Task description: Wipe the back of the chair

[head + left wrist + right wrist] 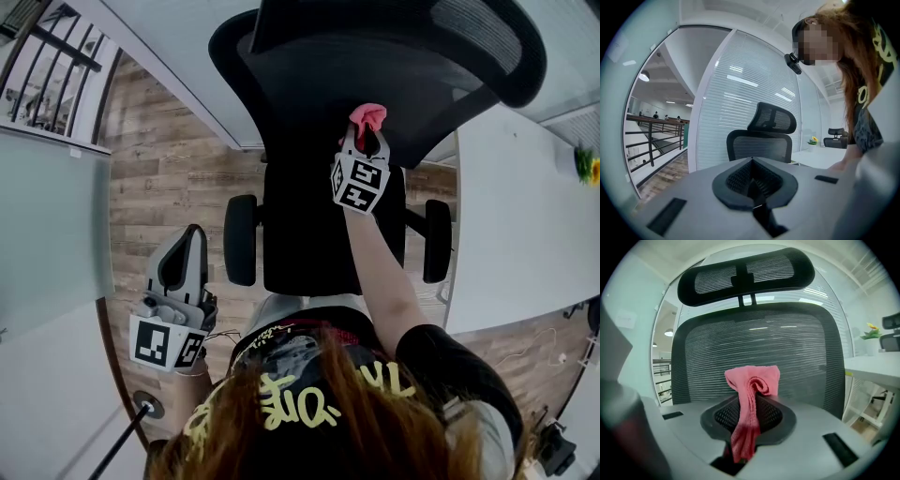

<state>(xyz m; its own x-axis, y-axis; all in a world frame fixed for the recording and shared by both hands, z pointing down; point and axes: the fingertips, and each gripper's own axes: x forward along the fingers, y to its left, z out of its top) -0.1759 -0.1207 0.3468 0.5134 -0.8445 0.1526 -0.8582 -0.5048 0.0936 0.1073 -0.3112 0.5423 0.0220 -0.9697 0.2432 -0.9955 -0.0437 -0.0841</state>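
While my right gripper (366, 136) pinches the pink cloth (752, 383) at upper centre of the head view, bunched end forward, presumably to meet the chair back (797, 357) first, my left gripper (187, 253), pressed together on nothing, hangs at lower left, clear of the wiping path.

office, mesh chair (375, 84), white desk (525, 216), glass partition (740, 98)

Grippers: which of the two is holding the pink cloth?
The right gripper, up by the mesh backrest, with its jaws shut on the pink cloth. The left gripper hangs low off to the side, jaws together with nothing between them.
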